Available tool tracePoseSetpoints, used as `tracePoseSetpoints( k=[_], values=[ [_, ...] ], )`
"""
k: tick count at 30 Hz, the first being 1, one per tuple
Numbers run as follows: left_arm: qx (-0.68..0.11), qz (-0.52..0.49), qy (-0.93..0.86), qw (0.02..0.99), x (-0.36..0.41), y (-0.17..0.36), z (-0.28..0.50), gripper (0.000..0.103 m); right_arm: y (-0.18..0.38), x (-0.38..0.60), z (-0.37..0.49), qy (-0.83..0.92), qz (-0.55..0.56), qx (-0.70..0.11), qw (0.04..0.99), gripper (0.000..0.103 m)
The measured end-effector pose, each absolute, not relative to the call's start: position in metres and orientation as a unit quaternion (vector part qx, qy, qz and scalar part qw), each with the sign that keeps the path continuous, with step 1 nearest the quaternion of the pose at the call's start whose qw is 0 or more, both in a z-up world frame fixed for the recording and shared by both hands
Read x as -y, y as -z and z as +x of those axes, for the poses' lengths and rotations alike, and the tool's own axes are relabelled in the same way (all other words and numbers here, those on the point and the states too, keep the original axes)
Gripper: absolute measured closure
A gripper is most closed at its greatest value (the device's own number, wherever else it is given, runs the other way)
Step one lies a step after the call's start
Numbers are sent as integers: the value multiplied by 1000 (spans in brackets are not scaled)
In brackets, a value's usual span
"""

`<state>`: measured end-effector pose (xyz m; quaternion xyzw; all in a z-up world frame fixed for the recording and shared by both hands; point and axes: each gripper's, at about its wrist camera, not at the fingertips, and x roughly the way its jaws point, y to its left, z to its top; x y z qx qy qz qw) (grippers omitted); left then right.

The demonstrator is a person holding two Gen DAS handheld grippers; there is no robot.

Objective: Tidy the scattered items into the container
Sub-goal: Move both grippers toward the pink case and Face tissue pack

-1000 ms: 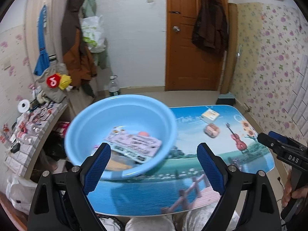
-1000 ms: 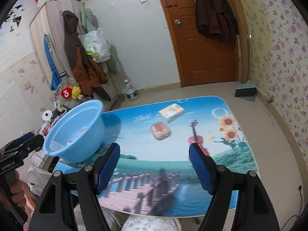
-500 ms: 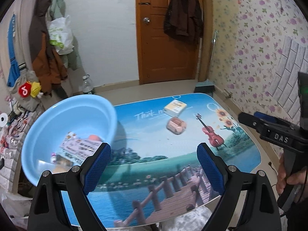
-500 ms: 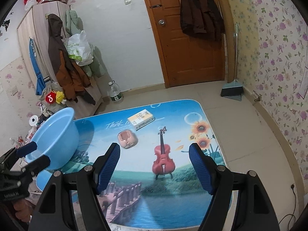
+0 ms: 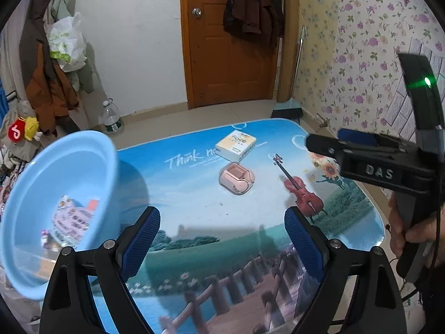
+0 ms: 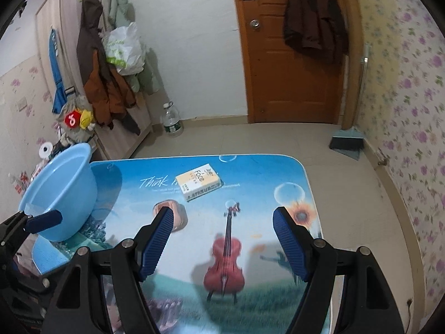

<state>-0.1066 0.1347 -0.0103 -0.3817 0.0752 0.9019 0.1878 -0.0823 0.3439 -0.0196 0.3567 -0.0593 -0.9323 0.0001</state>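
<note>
A light blue basin [image 5: 55, 194] stands at the table's left edge with a pink packet [image 5: 71, 220] and other small items inside; it also shows in the right wrist view [image 6: 61, 192]. A pink earbud case [image 5: 236, 178] and a white-and-yellow box [image 5: 235, 144] lie mid-table. In the right wrist view the box [image 6: 199, 182] is ahead and the case [image 6: 178, 217] sits partly behind my left finger. My left gripper [image 5: 222, 242] is open and empty above the table's near part. My right gripper [image 6: 222, 242] is open and empty above the violin print.
The table [image 5: 194, 250] carries a printed landscape cover. Behind it are a wooden door [image 5: 230, 41], a water bottle [image 5: 111, 119] on the floor, a dustpan [image 6: 347, 142] by the flowered wall, and hanging coats [image 6: 103, 83] on the left.
Both grippers swung right, away from the basin toward the table's middle. The basin shifted to the left of both views. The earbud case and box came closer. Both stayed open.
</note>
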Motion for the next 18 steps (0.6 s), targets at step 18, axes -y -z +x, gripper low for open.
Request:
tracePoseSetpoints(
  k=[18],
  values=[
    [-76, -432, -880, 183, -158, 63, -168, 12, 68, -320, -185, 907, 410, 7, 93, 27]
  ],
)
